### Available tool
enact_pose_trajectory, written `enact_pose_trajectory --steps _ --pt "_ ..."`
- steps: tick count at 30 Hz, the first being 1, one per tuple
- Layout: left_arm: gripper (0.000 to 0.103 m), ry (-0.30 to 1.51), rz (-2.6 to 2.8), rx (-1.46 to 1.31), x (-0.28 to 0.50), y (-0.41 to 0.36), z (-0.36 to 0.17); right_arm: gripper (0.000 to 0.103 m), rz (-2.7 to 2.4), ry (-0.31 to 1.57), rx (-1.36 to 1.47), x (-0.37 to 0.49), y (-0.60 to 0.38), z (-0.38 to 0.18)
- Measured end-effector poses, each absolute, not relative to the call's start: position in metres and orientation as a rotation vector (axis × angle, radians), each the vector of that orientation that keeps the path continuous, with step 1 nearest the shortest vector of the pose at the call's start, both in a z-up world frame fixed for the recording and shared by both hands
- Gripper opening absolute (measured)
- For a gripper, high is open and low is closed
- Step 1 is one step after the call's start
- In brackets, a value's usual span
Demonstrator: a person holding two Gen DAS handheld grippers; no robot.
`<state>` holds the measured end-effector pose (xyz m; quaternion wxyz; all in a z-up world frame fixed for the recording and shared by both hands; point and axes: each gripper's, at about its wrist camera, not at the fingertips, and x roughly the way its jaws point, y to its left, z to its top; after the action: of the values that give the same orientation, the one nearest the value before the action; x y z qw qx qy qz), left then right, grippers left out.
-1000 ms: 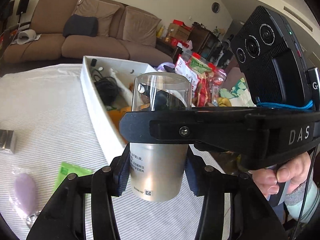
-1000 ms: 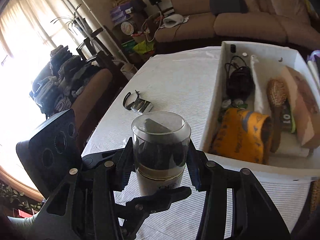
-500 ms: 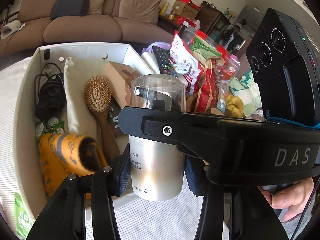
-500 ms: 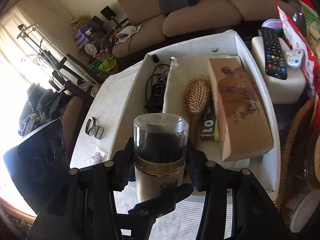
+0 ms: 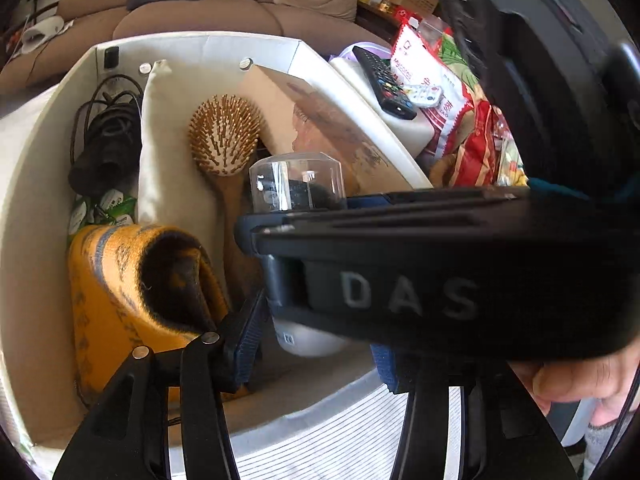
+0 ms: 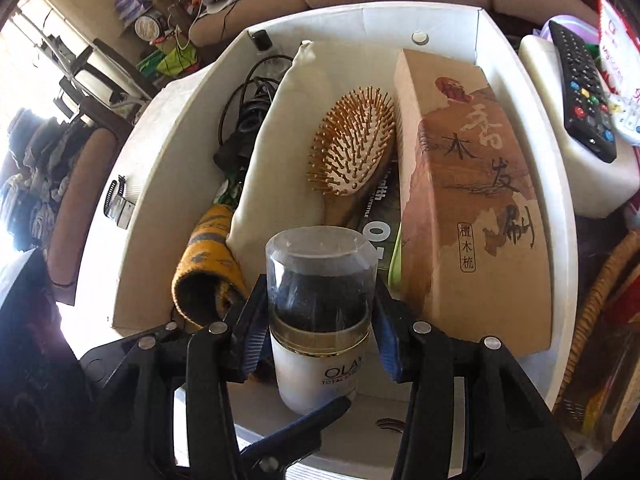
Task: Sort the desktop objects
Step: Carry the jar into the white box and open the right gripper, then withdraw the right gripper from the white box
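An Olay bottle (image 6: 320, 320) with a clear cap stands upright over the near end of the white storage box (image 6: 168, 160). My right gripper (image 6: 320, 320) is shut on it at the neck. My left gripper (image 5: 316, 340) also holds the same bottle (image 5: 298, 188) lower on its body, mostly hidden behind the right gripper's black body (image 5: 440, 272). In the box lie a wooden hairbrush (image 6: 352, 148), a brown comb carton (image 6: 468, 200), an orange rolled sock (image 6: 208, 276) and black cables (image 6: 244, 120).
A white divider pouch (image 6: 280, 140) splits the box. A remote control (image 6: 580, 88) lies on a white block right of the box. Snack bags (image 5: 460, 120) stand beyond. A binder clip (image 6: 118, 204) lies on the striped tablecloth (image 5: 340, 448) left of the box.
Both grippers have carried the bottle from above the tablecloth forward and down into the near end of the box. The grip has stayed the same.
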<state>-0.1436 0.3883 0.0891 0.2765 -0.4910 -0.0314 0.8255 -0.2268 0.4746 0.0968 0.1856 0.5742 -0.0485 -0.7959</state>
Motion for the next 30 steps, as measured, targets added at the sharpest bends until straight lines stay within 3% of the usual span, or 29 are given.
enact_pose_trajectory --steps 11,14,17,22,30 --pt "0.058 -0.108 2.263 -1.255 -0.121 0.344 0.122 0.046 -2.229 0.100 1.781 -0.216 0.451 0.091" --pt "0.061 -0.136 2.287 -1.251 -0.121 0.325 0.130 0.049 -2.257 0.056 1.766 -0.211 0.454 0.100" --pt "0.062 -0.137 2.312 -1.255 -0.121 0.314 0.134 0.062 -2.317 0.045 1.726 -0.206 0.459 0.114" --pt "0.080 -0.086 2.382 -1.216 -0.110 0.303 0.142 0.064 -2.423 0.037 1.535 -0.180 0.463 0.146" --pt "0.081 -0.051 2.424 -1.222 -0.099 0.296 0.146 0.065 -2.543 0.022 1.483 -0.146 0.467 0.152"
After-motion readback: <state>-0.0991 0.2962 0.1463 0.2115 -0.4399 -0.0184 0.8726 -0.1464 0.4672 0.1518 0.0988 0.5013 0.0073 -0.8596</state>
